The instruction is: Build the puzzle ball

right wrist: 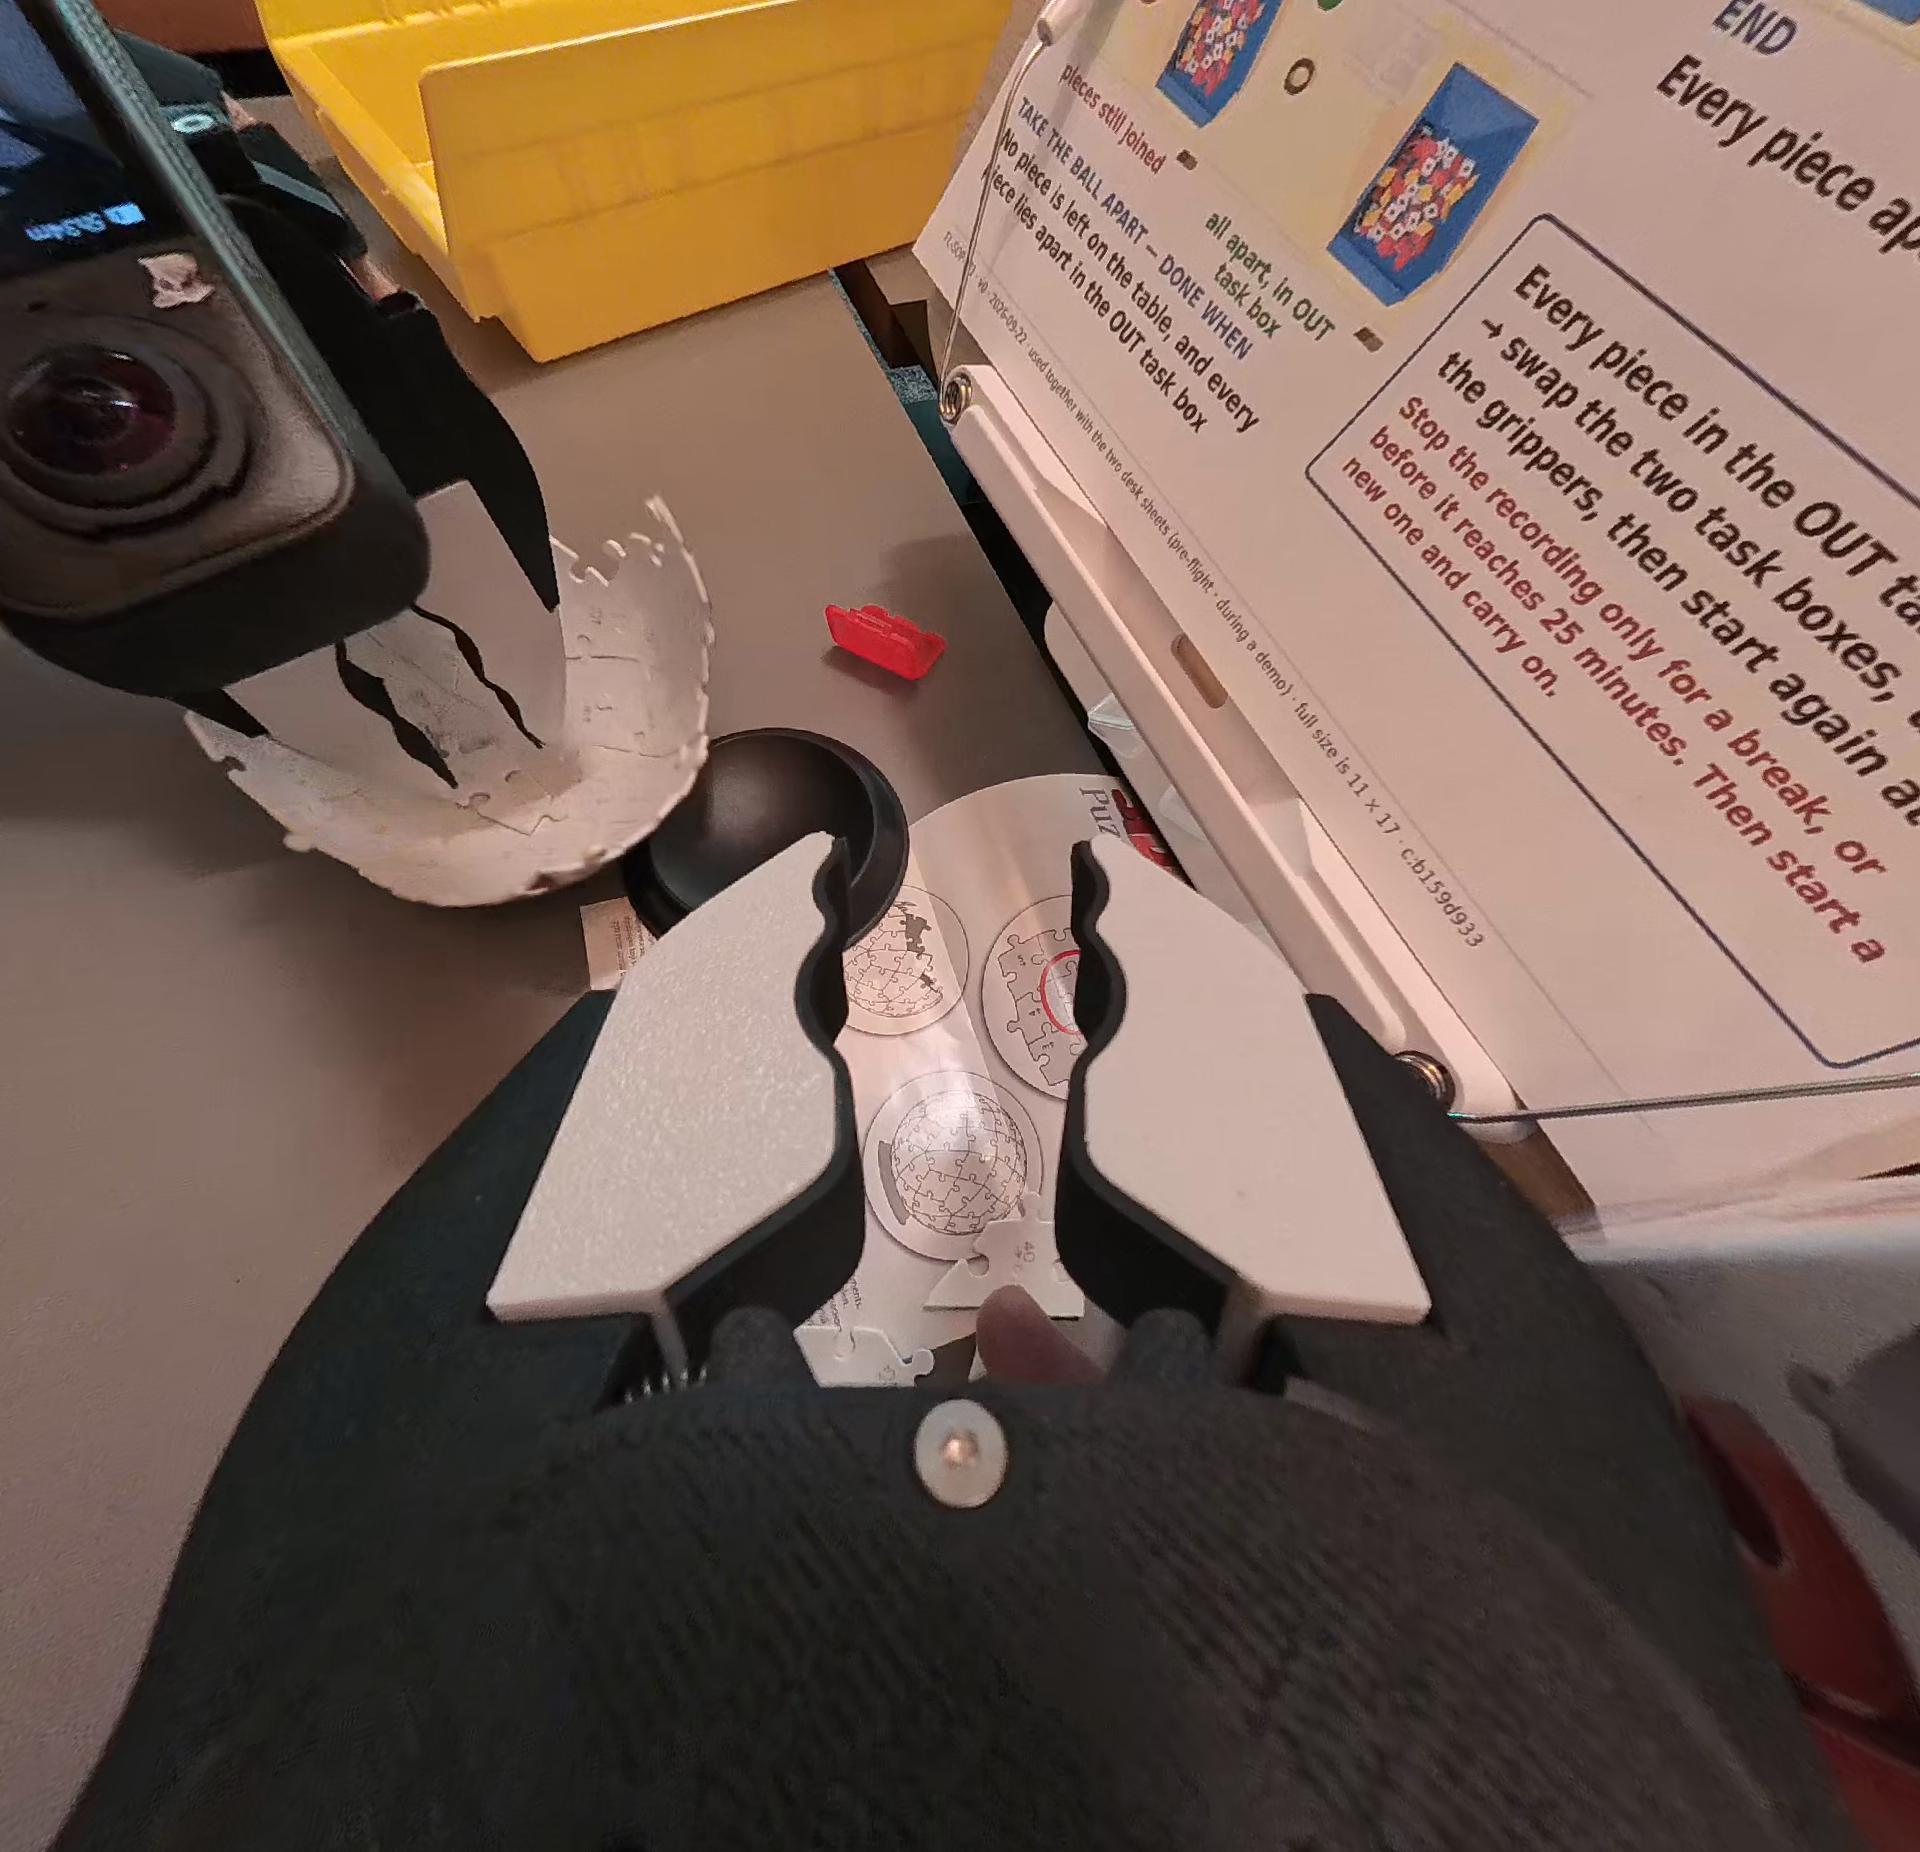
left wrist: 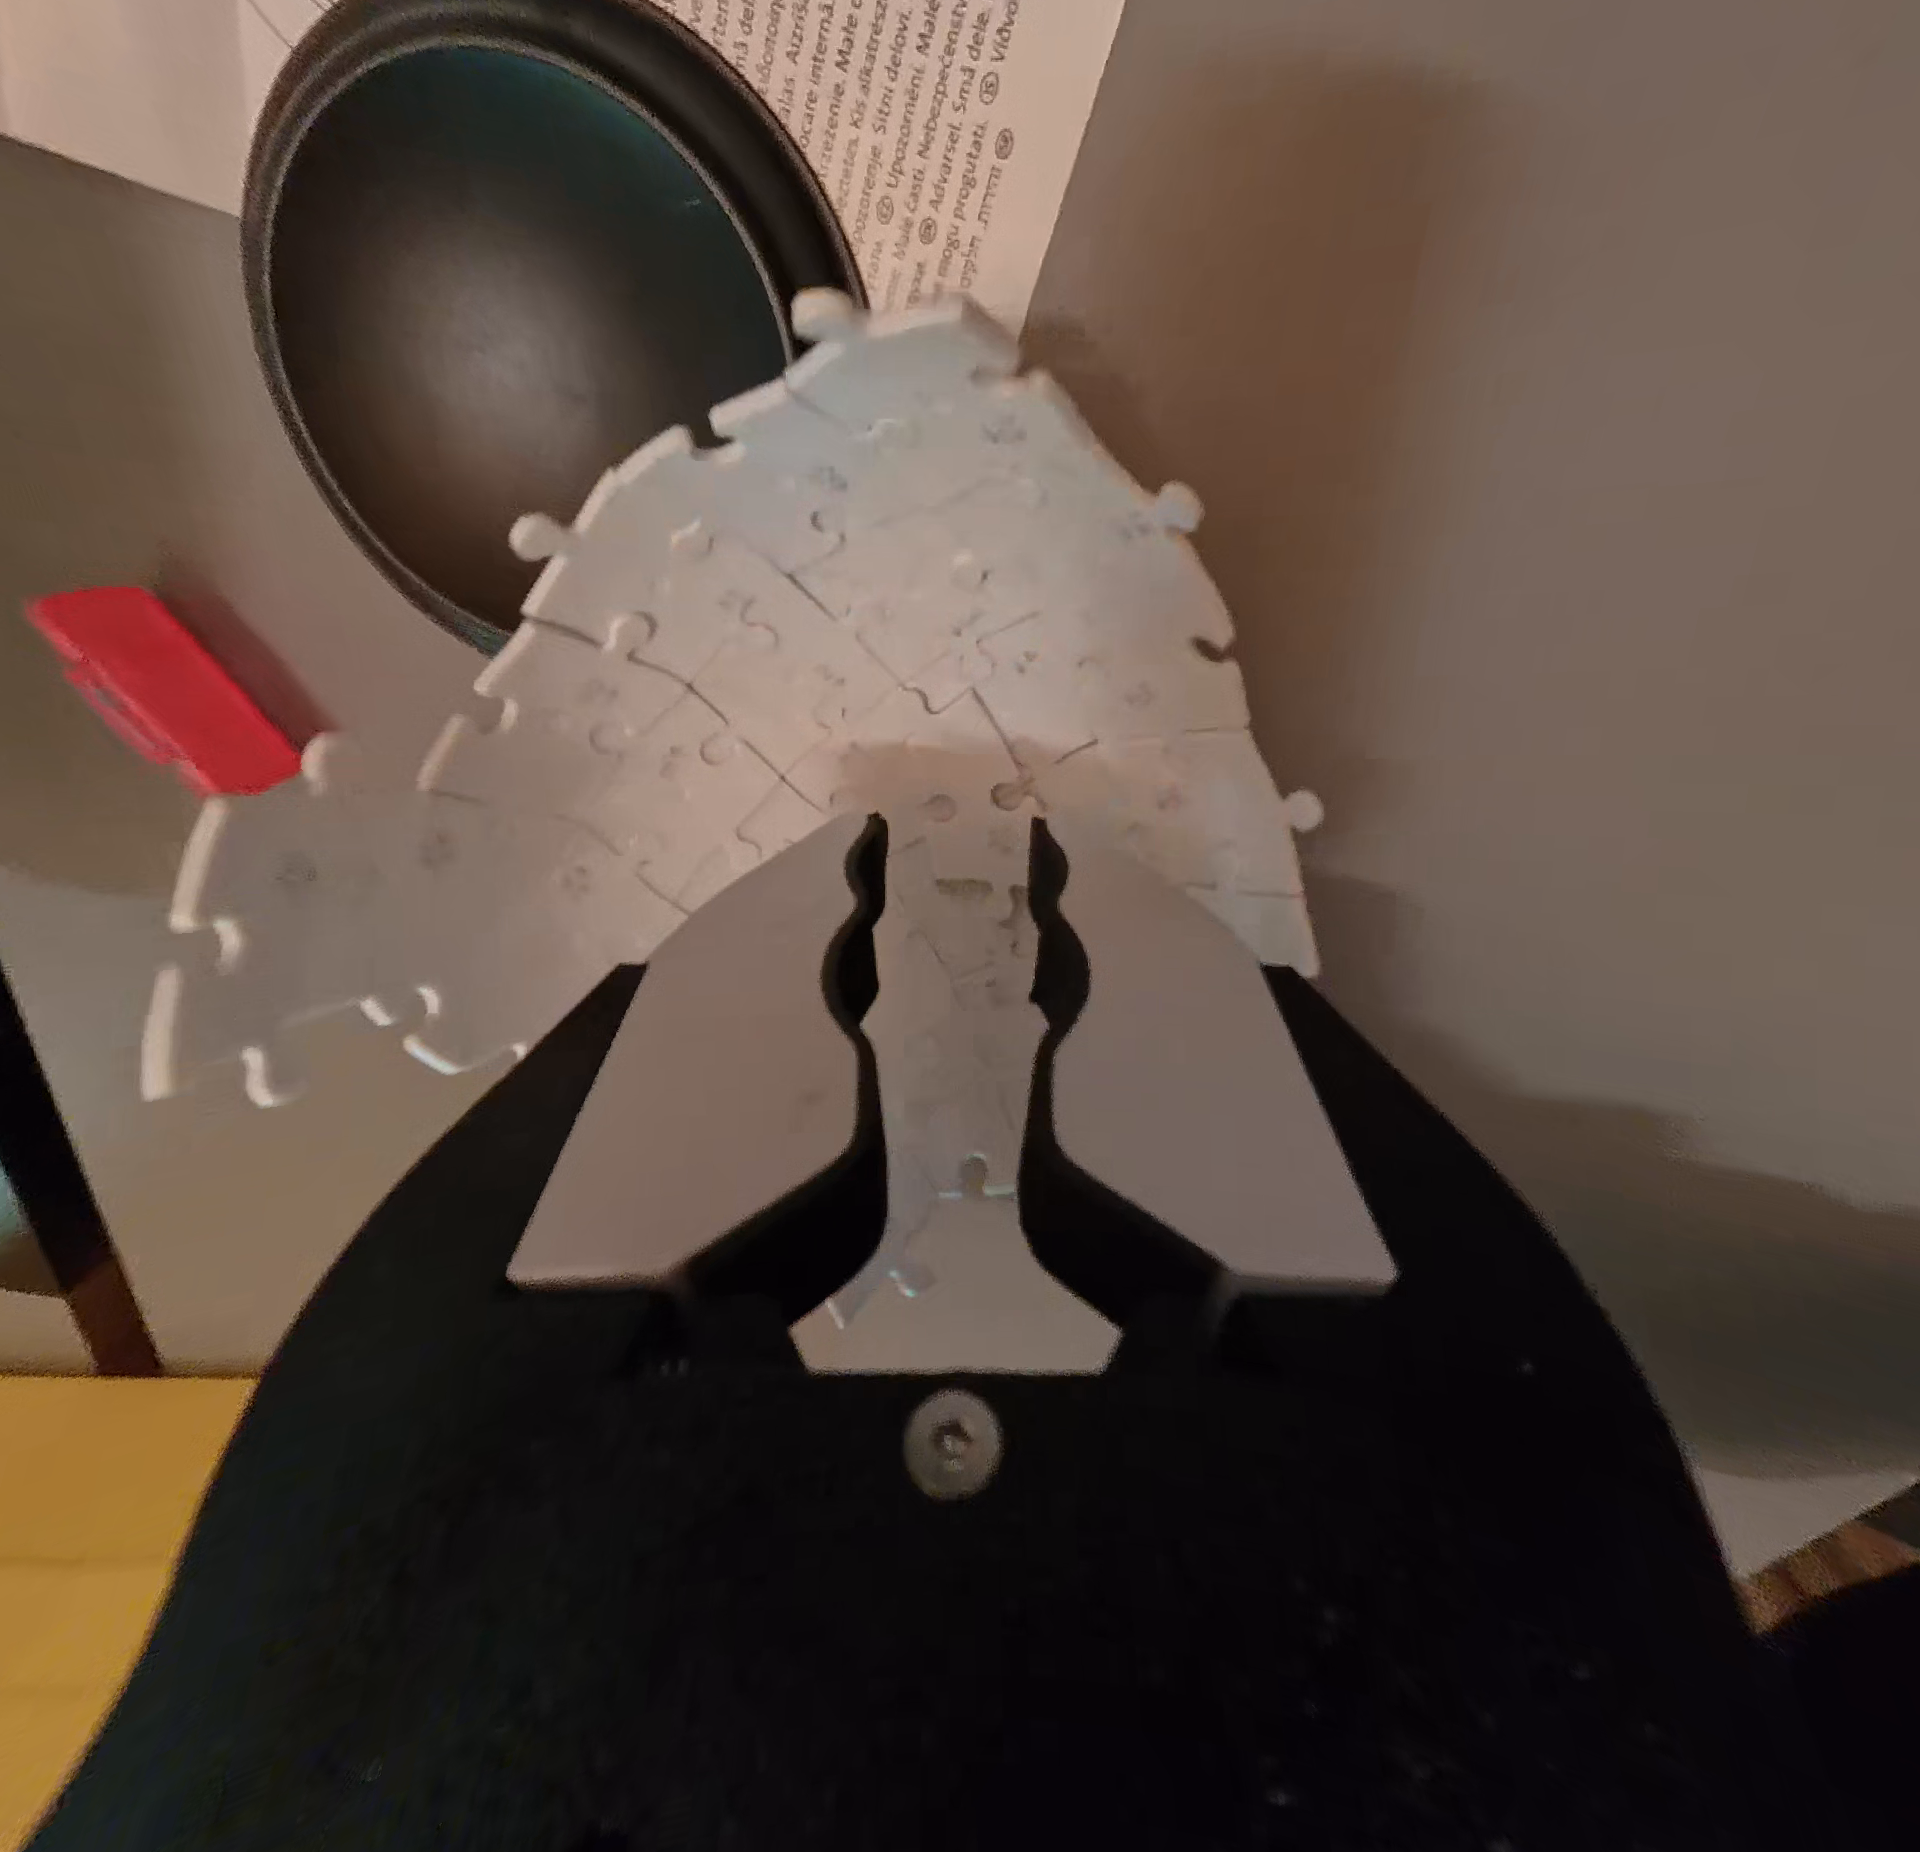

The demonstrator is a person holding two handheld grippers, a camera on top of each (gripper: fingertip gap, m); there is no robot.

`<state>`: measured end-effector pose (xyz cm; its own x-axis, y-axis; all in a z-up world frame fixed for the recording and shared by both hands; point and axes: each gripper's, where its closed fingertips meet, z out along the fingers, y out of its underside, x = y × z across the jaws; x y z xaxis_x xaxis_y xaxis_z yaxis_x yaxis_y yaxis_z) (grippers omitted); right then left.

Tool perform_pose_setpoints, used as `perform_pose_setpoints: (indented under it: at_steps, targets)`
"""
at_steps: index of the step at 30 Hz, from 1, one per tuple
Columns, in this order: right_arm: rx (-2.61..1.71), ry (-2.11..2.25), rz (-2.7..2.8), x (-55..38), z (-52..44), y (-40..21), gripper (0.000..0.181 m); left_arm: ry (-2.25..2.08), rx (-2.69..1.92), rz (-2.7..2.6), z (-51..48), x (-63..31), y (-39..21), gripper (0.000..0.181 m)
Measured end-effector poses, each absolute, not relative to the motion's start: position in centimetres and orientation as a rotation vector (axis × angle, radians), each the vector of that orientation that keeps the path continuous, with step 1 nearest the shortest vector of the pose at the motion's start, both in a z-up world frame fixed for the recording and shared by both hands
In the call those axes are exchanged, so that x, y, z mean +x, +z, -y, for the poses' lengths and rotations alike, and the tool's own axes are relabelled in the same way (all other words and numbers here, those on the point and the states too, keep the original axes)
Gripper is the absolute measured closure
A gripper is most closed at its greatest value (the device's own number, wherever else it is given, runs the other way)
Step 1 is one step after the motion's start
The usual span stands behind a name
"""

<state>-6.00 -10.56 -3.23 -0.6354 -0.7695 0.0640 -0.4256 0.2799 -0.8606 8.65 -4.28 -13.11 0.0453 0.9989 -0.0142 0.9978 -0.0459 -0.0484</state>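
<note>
Your left tool is clamped on the half-built puzzle shell; your right tool stands apart and empty, so next pick the loose piece off the instruction leaflet.

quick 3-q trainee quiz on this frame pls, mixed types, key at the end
1. True or false: the left gripper is shut on the white puzzle shell.
2. What lies under the open right gripper? A) yellow bin B) instruction sheet C) red block
3. Fill in: the round stand next to the shell is ____ in colour.

Key: 1 true. 2 B, the instruction sheet; a loose puzzle piece also lies there. 3 black.
</note>
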Motion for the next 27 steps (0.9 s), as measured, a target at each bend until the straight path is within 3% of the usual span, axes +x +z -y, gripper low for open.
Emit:
perform_pose_setpoints:
  at_steps: [1, 27]
  targets:
    - [-1.082, -1.298, -2.191, -6.0, 10.6, -3.2, 0.140, 0.048, -2.228, 2.158, 4.1, 8.6, -13.1, 0.156]
    - [-1.094, -1.291, -2.196, -6.0, 10.5, -3.4, 0.140, 0.012, -2.209, 2.239, 4.9, 8.5, -14.0, 0.164]
